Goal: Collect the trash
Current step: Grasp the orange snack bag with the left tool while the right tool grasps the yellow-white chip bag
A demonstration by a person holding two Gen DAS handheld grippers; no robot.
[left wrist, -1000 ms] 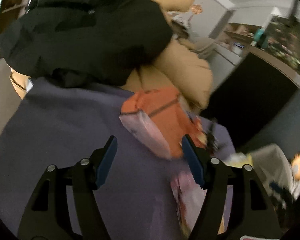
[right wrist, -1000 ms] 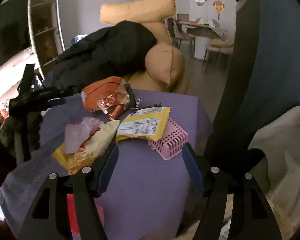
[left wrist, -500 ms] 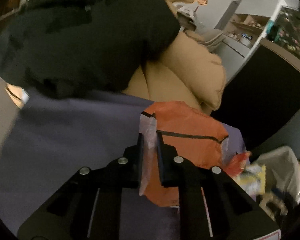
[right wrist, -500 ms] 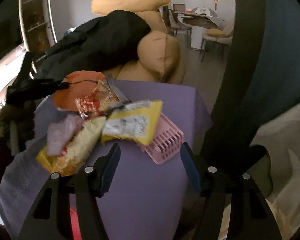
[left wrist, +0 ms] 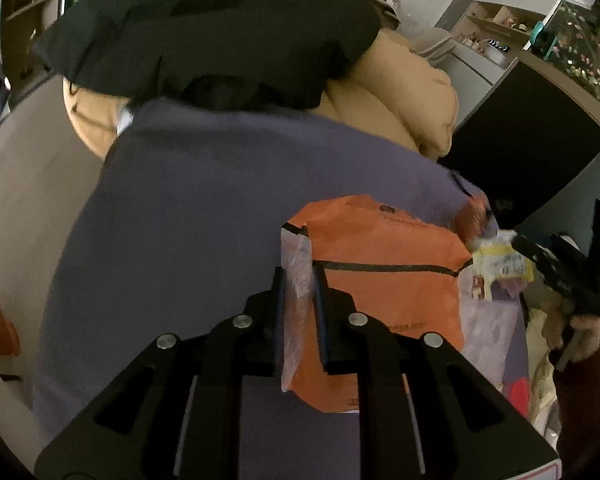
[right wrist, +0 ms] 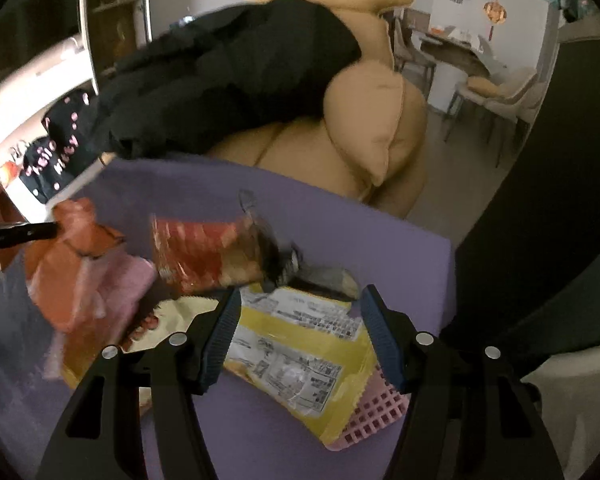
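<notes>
left gripper (left wrist: 298,280) clamped on orange wrapper (left wrist: 380,292) | right gripper (right wrist: 300,320) fingers wide apart over yellow packet (right wrist: 300,356) | purple bench (left wrist: 204,208)

Garment: a black jacket (right wrist: 228,80) is draped over the cushions at 12 o'clock.
Cushions: tan cushions (right wrist: 376,120), at 1 o'clock.
Cover: purple cloth (left wrist: 204,216) spreads underneath.
Dining table (right wrist: 460,56): at 2 o'clock, far back.

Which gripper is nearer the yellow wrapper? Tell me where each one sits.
Right. The right gripper hangs open directly over the yellow wrapper, its fingers on either side. The left gripper is off to one side, shut on the orange wrapper.
</notes>
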